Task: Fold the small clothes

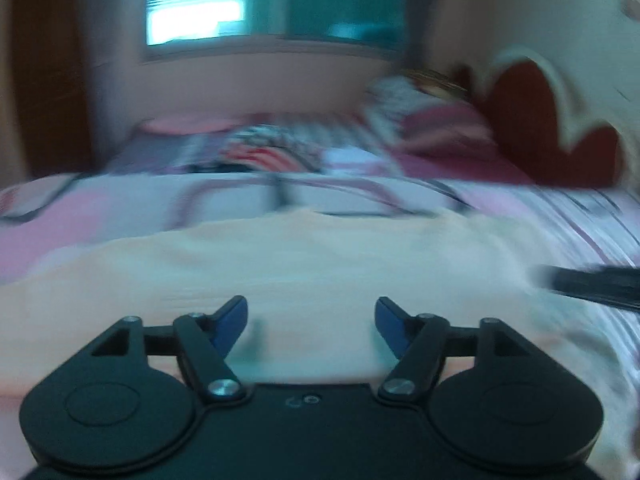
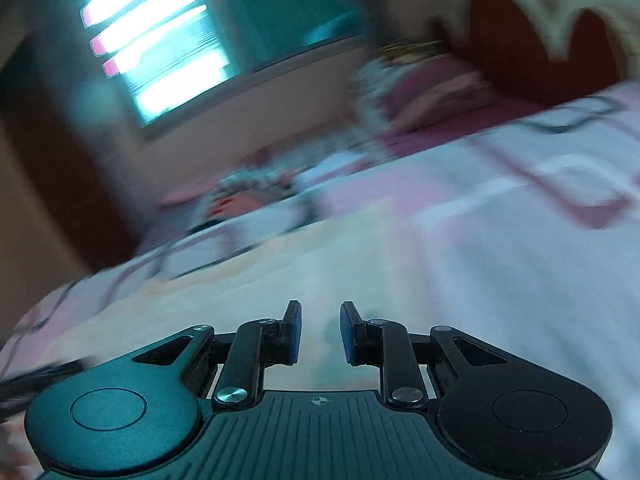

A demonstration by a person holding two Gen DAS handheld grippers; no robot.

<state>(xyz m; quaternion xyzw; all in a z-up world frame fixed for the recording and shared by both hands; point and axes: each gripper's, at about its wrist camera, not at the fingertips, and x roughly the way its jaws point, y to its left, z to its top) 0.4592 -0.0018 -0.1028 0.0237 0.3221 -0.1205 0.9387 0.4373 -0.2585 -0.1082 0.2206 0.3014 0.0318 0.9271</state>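
A pale peach garment (image 1: 304, 264) lies spread flat on the bed; it also shows in the right wrist view (image 2: 304, 276). My left gripper (image 1: 311, 316) is open wide and empty, low over the garment's near part. My right gripper (image 2: 320, 328) is open with a narrower gap and empty, also just above the garment. Part of the right gripper (image 1: 592, 284) shows as a dark blur at the right edge of the left wrist view. Both views are blurred by motion.
The bed has a pink and white striped sheet (image 1: 560, 208). A pile of patterned clothes (image 1: 272, 148) lies farther back. Pillows (image 1: 440, 128) and a red headboard (image 1: 532, 120) stand at the right. A window (image 1: 200, 4) is in the far wall.
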